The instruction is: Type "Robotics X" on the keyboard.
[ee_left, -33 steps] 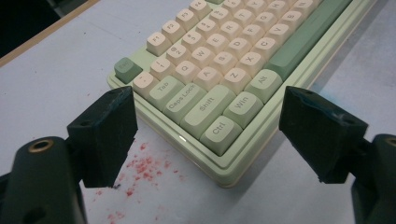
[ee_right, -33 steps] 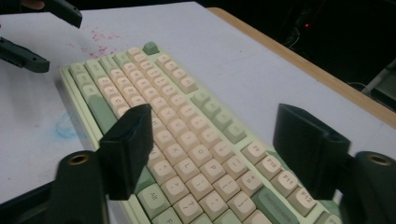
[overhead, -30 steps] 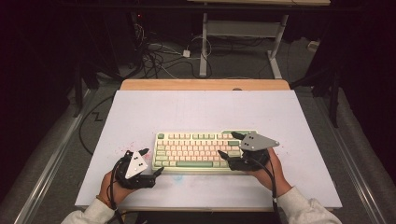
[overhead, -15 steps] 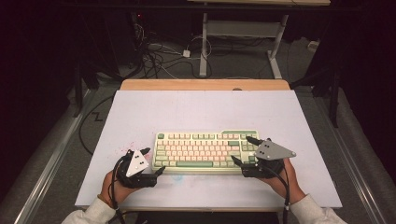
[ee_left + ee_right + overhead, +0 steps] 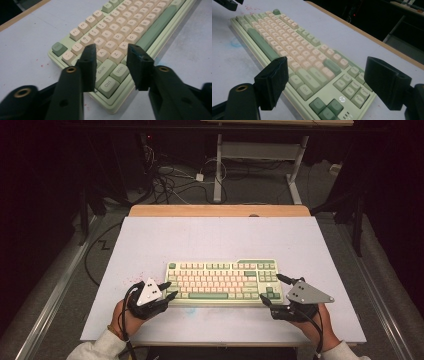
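Left gripper (image 5: 168, 290) held low, jaws just narrowed, nothing pinched. Right gripper (image 5: 272, 291) held level, jaws spread wide.

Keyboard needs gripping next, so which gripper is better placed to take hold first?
Probably left: the left gripper already straddles the keyboard corner, its jaws having just been closing. The right gripper stands wide open, off the end.

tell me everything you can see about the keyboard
The keyboard is a compact plastic board without a number pad, with a pale green case, cream keycaps, and darker green space bar, enter and arrow keys. It lies flat near the front of the white table, long side facing the person. A small logo sits by the arrows. Neither gripper visibly presses on it.
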A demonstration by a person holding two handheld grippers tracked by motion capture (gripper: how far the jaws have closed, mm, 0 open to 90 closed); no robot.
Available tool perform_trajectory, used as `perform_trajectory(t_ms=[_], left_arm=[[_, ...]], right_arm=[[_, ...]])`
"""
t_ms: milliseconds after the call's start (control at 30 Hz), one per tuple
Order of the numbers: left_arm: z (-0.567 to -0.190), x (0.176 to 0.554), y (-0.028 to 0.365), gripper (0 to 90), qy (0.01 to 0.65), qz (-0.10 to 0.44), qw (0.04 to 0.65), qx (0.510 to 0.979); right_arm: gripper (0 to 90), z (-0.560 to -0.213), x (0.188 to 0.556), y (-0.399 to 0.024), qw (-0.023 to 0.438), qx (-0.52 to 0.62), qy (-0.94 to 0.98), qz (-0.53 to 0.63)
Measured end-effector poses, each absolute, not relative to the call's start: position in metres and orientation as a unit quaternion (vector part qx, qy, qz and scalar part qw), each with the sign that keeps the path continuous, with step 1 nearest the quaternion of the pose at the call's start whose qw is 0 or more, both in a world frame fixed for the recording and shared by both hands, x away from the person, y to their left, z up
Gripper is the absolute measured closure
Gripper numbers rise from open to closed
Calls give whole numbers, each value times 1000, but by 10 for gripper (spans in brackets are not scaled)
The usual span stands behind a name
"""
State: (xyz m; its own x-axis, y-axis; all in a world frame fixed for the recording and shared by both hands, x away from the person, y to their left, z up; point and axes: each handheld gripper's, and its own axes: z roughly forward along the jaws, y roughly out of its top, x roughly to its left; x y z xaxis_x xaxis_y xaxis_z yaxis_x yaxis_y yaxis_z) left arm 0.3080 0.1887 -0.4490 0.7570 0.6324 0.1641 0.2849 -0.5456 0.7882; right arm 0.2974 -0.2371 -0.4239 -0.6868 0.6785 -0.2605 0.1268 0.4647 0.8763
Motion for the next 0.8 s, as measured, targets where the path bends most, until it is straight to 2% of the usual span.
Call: perform_trajectory(t_ms=[167,233,800], left_arm=[[-445,314,184,858,274,202,396,853],[-442,315,180,876,270,201,393,855],[-434,337,140,878,238,165,382,877]], right_arm=[[205,-427,294,-242,311,254,799,448],[209,-427,295,-243,309,253,800,447],[215,-430,294,-242,315,244,809,432]])
